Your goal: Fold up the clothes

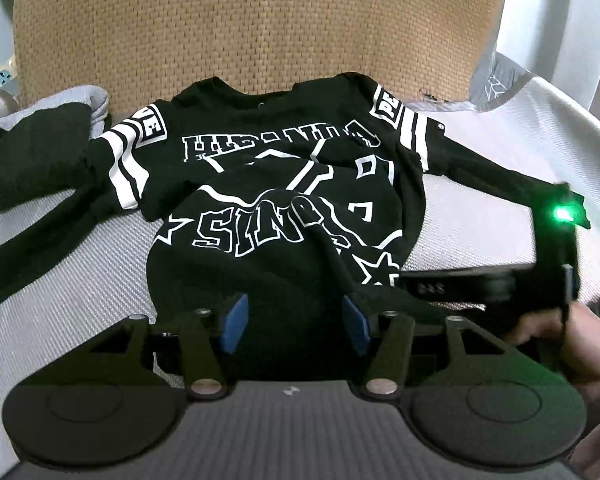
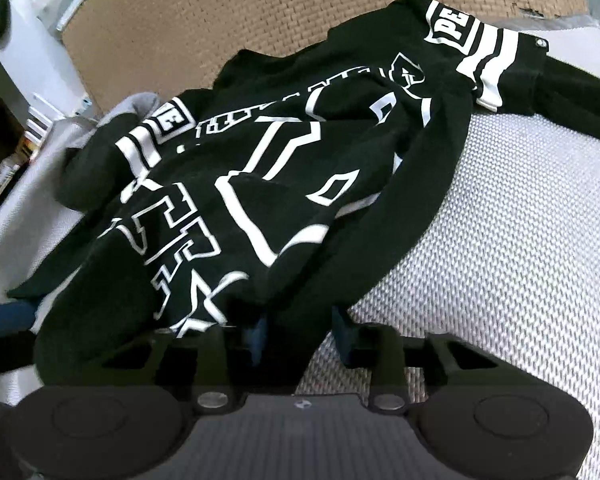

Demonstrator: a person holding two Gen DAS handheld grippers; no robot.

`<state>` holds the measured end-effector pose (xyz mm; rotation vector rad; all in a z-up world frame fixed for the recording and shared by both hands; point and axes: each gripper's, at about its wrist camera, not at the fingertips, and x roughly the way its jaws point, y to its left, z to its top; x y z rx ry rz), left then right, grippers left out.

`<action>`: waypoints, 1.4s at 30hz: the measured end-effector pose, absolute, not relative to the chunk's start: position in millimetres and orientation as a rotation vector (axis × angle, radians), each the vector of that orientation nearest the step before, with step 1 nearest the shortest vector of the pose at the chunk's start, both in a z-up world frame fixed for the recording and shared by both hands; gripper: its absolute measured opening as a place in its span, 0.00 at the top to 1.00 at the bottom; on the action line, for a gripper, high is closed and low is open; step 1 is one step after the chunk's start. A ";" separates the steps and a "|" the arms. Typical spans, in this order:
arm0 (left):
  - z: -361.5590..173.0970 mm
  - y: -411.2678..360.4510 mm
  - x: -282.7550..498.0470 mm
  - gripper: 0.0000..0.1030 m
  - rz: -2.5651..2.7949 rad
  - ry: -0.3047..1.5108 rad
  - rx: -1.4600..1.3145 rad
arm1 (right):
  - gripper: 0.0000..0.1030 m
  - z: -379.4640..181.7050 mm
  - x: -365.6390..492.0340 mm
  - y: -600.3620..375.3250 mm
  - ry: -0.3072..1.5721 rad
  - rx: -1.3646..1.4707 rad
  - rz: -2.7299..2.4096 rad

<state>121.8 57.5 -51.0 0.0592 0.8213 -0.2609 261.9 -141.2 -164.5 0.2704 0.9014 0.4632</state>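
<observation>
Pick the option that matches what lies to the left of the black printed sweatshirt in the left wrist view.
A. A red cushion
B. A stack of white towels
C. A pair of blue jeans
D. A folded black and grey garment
D: beside the sweatshirt and its striped left sleeve lies a bundled black garment with grey lining, resting on the white textured surface.

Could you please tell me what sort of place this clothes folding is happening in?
Probably a bedroom at home: a black printed sweatshirt lies on a white woven mattress cover, a tan woven headboard stands behind, and a power strip sits alongside.
</observation>
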 end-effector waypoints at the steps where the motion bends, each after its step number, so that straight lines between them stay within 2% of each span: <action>1: -50.4 58.4 120.4 0.45 -0.260 0.820 0.057 | 0.87 -163.1 262.4 -141.3 0.900 0.258 0.470; 3: -49.6 59.7 117.4 0.44 -0.258 0.818 0.053 | 0.94 -155.9 255.8 -147.0 0.860 0.228 0.467; 13: -50.5 54.1 116.2 0.43 -0.287 0.805 0.067 | 0.95 -103.2 211.3 -217.0 0.612 0.215 0.337; 23: -54.3 52.6 116.4 0.42 -0.295 0.808 0.084 | 0.95 -83.4 206.9 -285.8 0.543 0.201 0.220; 26: -55.5 54.3 115.8 0.41 -0.296 0.814 0.083 | 0.99 -82.8 215.7 -302.1 0.539 0.194 0.173; 32: -58.7 52.9 117.5 0.40 -0.297 0.837 0.098 | 1.00 -95.1 246.6 -323.0 0.628 0.184 0.179; 35: -61.6 51.8 115.1 0.38 -0.293 0.847 0.091 | 0.98 -90.3 228.9 -307.7 0.633 0.112 0.265; 38: -67.0 48.7 113.1 0.38 -0.295 0.856 0.112 | 0.87 -88.9 205.1 -290.5 0.640 0.094 0.370; 41: -66.8 47.0 109.5 0.38 -0.322 0.863 0.153 | 0.81 -90.0 181.2 -265.9 0.646 0.022 0.456; 42: -65.7 48.0 108.7 0.37 -0.328 0.863 0.159 | 0.76 -90.3 174.1 -256.0 0.648 -0.011 0.485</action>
